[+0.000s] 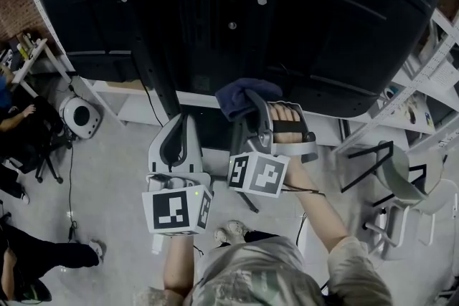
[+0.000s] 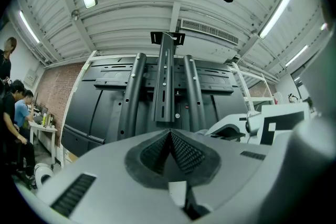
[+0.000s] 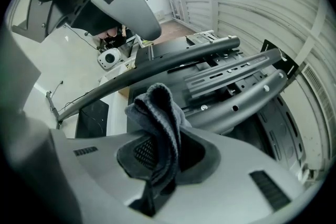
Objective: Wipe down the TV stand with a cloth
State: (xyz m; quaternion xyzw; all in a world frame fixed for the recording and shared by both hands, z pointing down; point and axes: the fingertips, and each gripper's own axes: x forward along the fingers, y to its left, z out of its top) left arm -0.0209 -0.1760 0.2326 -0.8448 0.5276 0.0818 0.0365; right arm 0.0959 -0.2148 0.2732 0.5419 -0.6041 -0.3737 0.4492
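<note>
The TV stand's black posts (image 2: pixel 164 86) carry a large black screen, seen from behind (image 1: pixel 301 3). My right gripper (image 1: pixel 252 110) is shut on a dark blue cloth (image 1: pixel 240 95), which bunches out past the jaws right up against the lower back of the screen. In the right gripper view the cloth (image 3: pixel 157 118) is pinched between the jaws, with the stand's rails (image 3: pixel 231 73) just beyond. My left gripper (image 1: pixel 179 129) hangs lower and to the left, short of the stand. Its jaws (image 2: pixel 169 136) are shut with nothing between them.
A low white shelf (image 1: pixel 129 100) runs under the screen. A round white device (image 1: pixel 80 115) sits on the floor at the left, near seated people (image 1: pixel 14 129). White racking (image 1: pixel 430 68) and a grey chair (image 1: pixel 401 183) stand at the right.
</note>
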